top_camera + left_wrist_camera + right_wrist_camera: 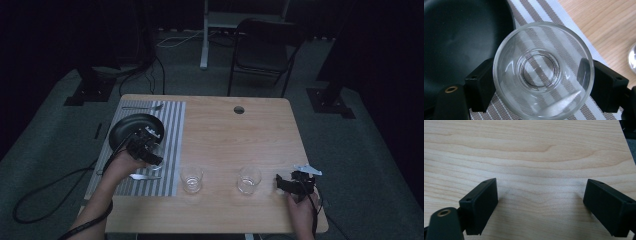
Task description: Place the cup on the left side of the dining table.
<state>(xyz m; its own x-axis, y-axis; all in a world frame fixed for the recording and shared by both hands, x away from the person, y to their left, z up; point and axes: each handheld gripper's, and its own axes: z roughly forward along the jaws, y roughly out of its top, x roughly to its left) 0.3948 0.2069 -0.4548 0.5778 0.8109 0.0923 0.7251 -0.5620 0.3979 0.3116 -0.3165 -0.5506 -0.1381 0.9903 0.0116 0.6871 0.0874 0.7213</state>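
My left gripper (pixel 538 75) is shut on a clear drinking glass (pixel 541 45), one black jaw on each side of its wall. Seen from above, the glass (pixel 157 150) hangs over the grey striped placemat (pixel 173 125), just right of a black plate (pixel 131 127). The plate (pixel 456 37) lies close on the left in the left gripper view. My right gripper (pixel 541 192) is open above bare wood with nothing between its jaws. In the high view that gripper (pixel 281 184) is near the table's front right corner.
Two more clear glasses (pixel 191 179) (pixel 249 180) stand on the wooden table (pixel 235 135) near the front. A fork (pixel 142 106) lies at the placemat's far edge, another utensil (pixel 145 176) at its near edge. A folding chair (pixel 262 50) stands beyond the table.
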